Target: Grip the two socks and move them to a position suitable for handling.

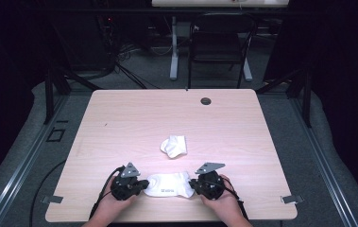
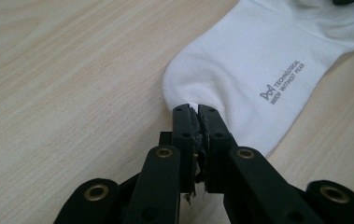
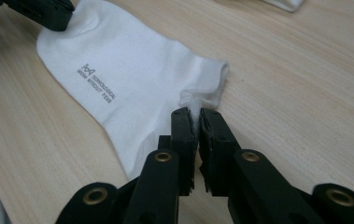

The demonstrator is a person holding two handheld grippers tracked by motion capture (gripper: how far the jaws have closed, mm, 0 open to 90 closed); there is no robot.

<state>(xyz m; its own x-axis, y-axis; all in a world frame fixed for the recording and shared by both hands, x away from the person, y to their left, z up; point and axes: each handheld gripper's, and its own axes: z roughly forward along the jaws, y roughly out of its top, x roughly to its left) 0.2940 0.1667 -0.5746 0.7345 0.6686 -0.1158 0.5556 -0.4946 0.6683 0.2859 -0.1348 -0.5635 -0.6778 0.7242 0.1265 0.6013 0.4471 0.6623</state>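
On the pale wooden table my left gripper and right gripper pinch shut on the flat sock's ends, so I should keep it taut and level.

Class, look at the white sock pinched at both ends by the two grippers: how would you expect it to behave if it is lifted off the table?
The sock lies flat with soft creases, so it is probably floppy and would sag between the left gripper and the right gripper. It looks thin, so likely light. Fabric bunches at the pinch, suggesting it is unlikely to slip.
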